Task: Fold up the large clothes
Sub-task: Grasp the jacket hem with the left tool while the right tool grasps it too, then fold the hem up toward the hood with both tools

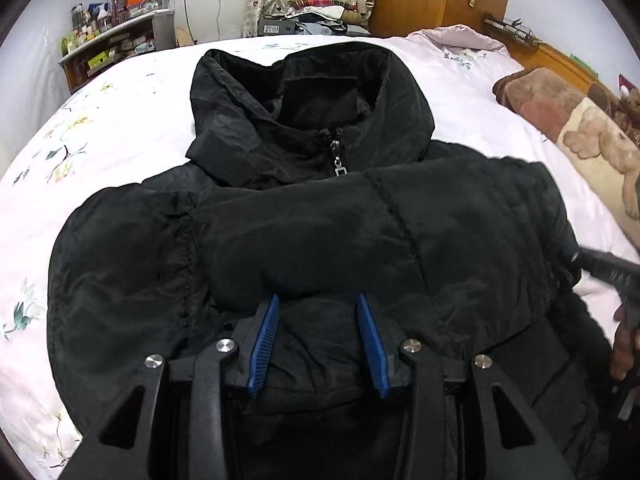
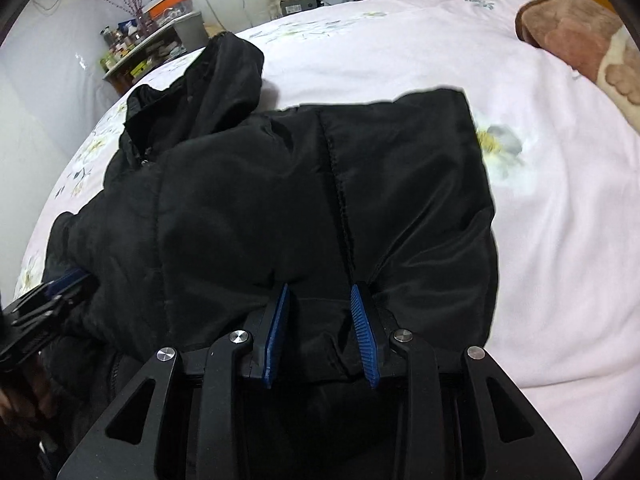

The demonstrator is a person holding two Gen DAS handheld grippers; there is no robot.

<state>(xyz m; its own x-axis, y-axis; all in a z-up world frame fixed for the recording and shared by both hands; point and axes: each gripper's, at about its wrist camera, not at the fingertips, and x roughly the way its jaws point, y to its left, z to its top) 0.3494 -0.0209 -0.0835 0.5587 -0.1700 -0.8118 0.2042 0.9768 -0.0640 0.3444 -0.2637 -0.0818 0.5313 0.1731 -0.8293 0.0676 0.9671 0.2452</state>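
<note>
Both grippers, left (image 1: 318, 304) and right (image 2: 320, 294), pinch black jacket (image 1: 320, 232) folds.

Both my grippers tilt steeply downward, side by side. My left gripper (image 1: 318, 300) clamps a thick fold of the black jacket (image 1: 300, 232) between its blue pads. My right gripper (image 2: 320, 290) pinches a bunch of the same fabric. My right hand (image 1: 624, 344) wraps its handle.
</note>
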